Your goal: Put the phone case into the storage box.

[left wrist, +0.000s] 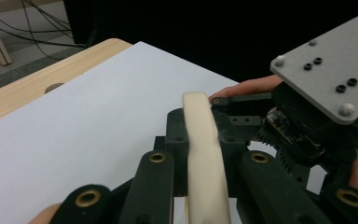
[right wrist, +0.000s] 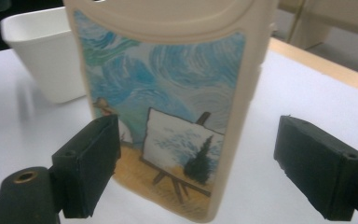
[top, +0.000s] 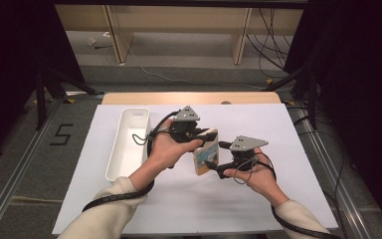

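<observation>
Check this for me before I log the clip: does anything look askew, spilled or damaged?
Nothing stands out. The cream case with the painted picture is held above the white sheet by the left gripper, unbroken as far as shown. The right gripper has its jaws open around it. The white tray lies straight; nothing is spilled.

The white sheet lies bare in front of the forearms and along its near edge, so a hand could pass freely there. Bare sheet also runs along the far edge, near the wooden tabletop strip. On the left stands the long white tray, its walls blocking any low sweep toward that side. In the middle the painted case stands upright between the left gripper and the right gripper, leaving little room there. The right gripper's jaws stand spread beside the case (one seems just clear of it). Right of the right hand the sheet is bare.
</observation>
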Demonstrator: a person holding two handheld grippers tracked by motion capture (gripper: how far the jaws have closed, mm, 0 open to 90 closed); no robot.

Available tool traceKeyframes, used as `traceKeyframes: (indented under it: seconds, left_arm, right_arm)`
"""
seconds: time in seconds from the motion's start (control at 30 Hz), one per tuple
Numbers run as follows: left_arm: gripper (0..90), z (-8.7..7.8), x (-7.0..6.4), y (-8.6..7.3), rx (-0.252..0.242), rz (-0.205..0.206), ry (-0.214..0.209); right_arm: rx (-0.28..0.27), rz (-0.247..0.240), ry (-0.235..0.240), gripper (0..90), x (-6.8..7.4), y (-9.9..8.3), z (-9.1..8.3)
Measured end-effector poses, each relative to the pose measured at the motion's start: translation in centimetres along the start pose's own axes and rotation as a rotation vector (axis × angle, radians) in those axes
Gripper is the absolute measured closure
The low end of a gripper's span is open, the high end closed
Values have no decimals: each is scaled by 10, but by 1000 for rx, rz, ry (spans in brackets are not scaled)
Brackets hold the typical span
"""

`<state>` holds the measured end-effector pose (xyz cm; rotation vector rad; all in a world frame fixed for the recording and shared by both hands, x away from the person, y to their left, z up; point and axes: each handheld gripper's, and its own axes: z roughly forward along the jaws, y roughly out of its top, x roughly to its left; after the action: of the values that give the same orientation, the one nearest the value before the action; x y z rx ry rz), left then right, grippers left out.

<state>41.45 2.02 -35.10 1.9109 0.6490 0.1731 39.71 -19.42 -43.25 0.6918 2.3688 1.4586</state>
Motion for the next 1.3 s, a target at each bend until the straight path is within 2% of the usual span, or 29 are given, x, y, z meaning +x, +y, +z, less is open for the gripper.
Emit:
traceKeyframes:
  seconds: [0.1, 0.2, 0.47, 0.67, 0.83, 1.3]
  left_arm:
    - [793, -1, 0, 1, 4, 5, -44]
    - [793, 0, -1, 1, 6, 3, -64]
    - [794, 2, -5, 3, 11, 20, -85]
    - [794, 3, -5, 5, 15, 32, -86]
    - [794, 3, -5, 5, 17, 35, -93]
    - [781, 1, -1, 5, 1, 54, -124]
  right_arm:
    - [7, -2, 37, 167, -1, -1, 1]
    - [9, 4, 74, 187, -2, -2, 2]
    - [9, 12, 123, 304, -3, -5, 3]
    - [18, 15, 131, 456, -4, -5, 3]
    - [21, 41, 148, 596, -6, -5, 3]
    - [40, 54, 137, 802, -8, -2, 0]
